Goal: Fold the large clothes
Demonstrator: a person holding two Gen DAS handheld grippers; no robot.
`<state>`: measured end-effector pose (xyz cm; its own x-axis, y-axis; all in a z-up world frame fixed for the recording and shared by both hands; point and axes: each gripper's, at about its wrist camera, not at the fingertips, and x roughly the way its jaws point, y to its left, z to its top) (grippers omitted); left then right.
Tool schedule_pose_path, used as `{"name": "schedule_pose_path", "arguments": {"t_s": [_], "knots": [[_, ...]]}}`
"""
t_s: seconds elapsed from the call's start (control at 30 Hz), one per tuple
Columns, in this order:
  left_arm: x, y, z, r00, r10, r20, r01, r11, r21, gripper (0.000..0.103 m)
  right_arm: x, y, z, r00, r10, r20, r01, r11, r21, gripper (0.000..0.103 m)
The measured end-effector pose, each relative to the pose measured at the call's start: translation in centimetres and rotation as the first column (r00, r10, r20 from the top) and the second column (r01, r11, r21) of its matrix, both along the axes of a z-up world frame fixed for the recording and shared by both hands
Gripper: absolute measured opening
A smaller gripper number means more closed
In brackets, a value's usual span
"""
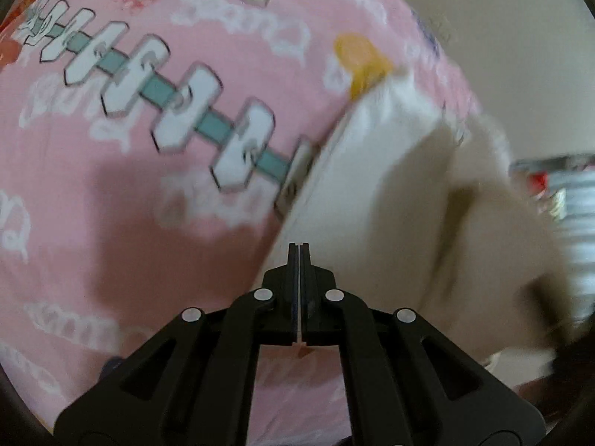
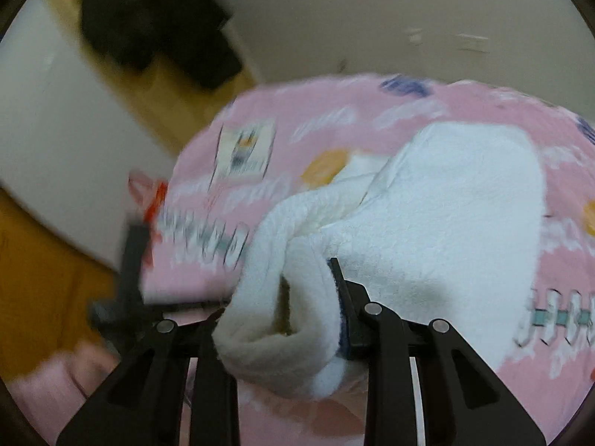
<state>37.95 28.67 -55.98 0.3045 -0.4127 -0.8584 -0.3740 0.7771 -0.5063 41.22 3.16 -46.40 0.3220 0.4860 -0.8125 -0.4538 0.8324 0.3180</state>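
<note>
jaws, left: the left gripper [image 1: 298, 251] was clenched tight with nothing between its tips, held over the edge of the white fleece garment [image 1: 386, 171].
jaws, right: the right gripper [image 2: 282, 297] was clamped on a thick roll of the same garment [image 2: 446, 200], the bunched fleece filling the gap between the two sides.
where the garment lay: spread on a pink printed bedspread [image 1: 111, 204], most of it flat, with one end gathered into the right grip.
surroundings: yellow-brown floor [image 2: 44, 278] and a white panel [image 2: 55, 130] showed beyond the bed on the right wrist view; a dark heap [image 2: 148, 26] lay farther off, too blurred to name.
picture quality: both views were smeared, so seams, cuffs and collar could not be told.
how it should handle: judged soft, light and bulky; the pile looked springy, so a fold would tend to puff open unless pressed flat. it seemed to grip well, not slippery.
where to take hold: judged best at an edge or corner, pinching a thin layer; a fat bunch like the one in the right grip gives poor control of the fold line.
risk: catching the bedspread along with the fleece.
</note>
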Motion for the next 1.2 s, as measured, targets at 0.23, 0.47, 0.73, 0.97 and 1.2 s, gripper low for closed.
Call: {"name": "schedule_pose_path", "arguments": {"t_s": [0.23,0.47,0.73,0.97,1.2], "knots": [[4.2,1.6,5.2,0.986,-0.128,0.111,0.121,0.991,0.061,0.000,-3.2,7.1,-5.5,0.976,0.218,-0.003,-0.218,0.973,-0.082,0.026],[3.6,4.6,4.9,0.986,-0.128,0.109,0.123,0.991,0.050,0.000,-3.9,11.2,-10.5,0.960,0.280,0.003,-0.275,0.944,-0.182,0.025],[0.0,5.5,2.5,0.996,-0.074,0.044,0.073,0.997,0.009,0.000,-4.0,9.2,-5.7,0.949,0.313,0.016,-0.311,0.947,-0.085,0.055],[0.2,0.1,3.6,0.987,-0.144,0.075,0.144,0.990,0.005,0.000,2.3,-0.4,4.0,0.992,0.126,-0.032,-0.112,0.956,0.271,0.085],[2.3,-8.1,4.3,0.965,-0.254,0.070,0.253,0.967,0.023,0.000,10.0,-7.6,1.5,0.997,0.020,-0.079,-0.014,0.998,0.065,0.021]]}}
